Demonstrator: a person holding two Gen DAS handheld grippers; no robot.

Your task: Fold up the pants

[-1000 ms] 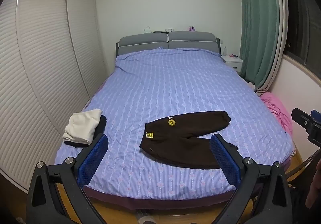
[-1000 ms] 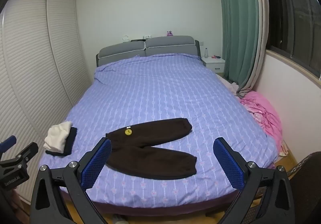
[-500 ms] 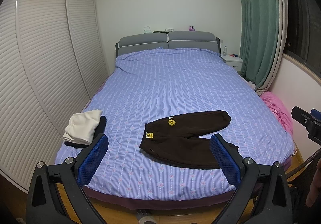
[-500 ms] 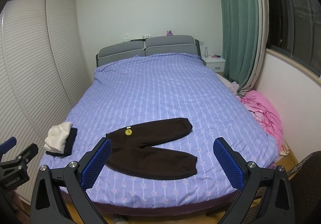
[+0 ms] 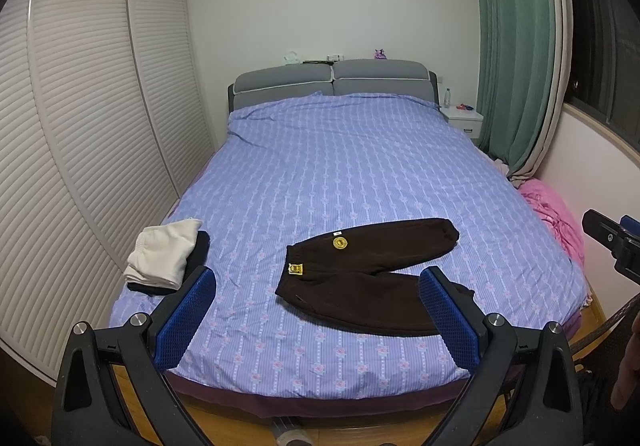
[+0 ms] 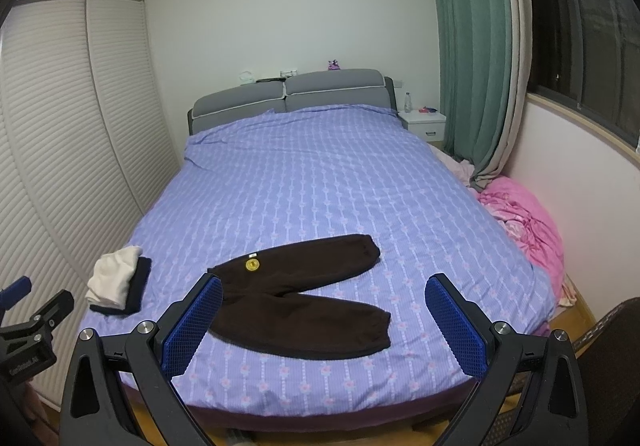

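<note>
Lying flat on bed [image 5: 360,166]: dark brown pants [image 5: 360,278], legs splayed, unfolded.

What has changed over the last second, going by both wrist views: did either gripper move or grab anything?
Nothing visibly changed. The left gripper and right gripper both hang open short of the bed, holding nothing. The dark brown pants lie spread flat near the foot of the bed with legs apart, and the folded cream and dark clothes sit at the bed's left edge, all where they were.
</note>
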